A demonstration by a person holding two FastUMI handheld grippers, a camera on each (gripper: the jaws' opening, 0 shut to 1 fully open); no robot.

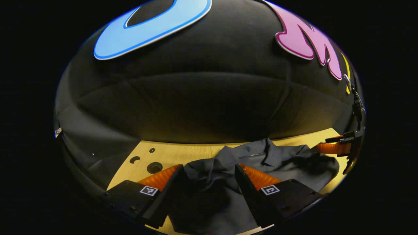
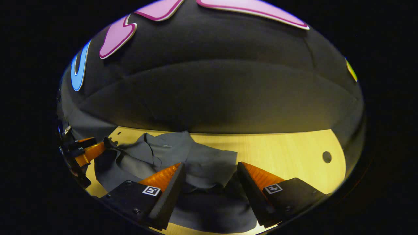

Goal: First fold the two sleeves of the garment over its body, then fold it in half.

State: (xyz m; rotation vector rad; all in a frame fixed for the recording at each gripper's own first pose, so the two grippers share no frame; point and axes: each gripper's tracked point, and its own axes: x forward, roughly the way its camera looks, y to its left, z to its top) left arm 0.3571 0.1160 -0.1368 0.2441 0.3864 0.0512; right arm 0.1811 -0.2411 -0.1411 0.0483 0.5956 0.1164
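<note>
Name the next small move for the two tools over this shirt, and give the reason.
Probably lower the left tool and close it on the dark grey collared shirt. Both tools are open above the cloth on the light wooden table, holding nothing, and the shirt lies bunched and not neatly folded.

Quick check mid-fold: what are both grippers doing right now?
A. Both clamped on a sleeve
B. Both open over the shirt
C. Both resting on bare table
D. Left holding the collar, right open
B: the left gripper and the right gripper each have their fingers spread apart over the dark shirt, gripping nothing.

A recording booth: black cloth wall point(image 2: 209, 91) behind a pale wooden table point(image 2: 287, 153)
</note>
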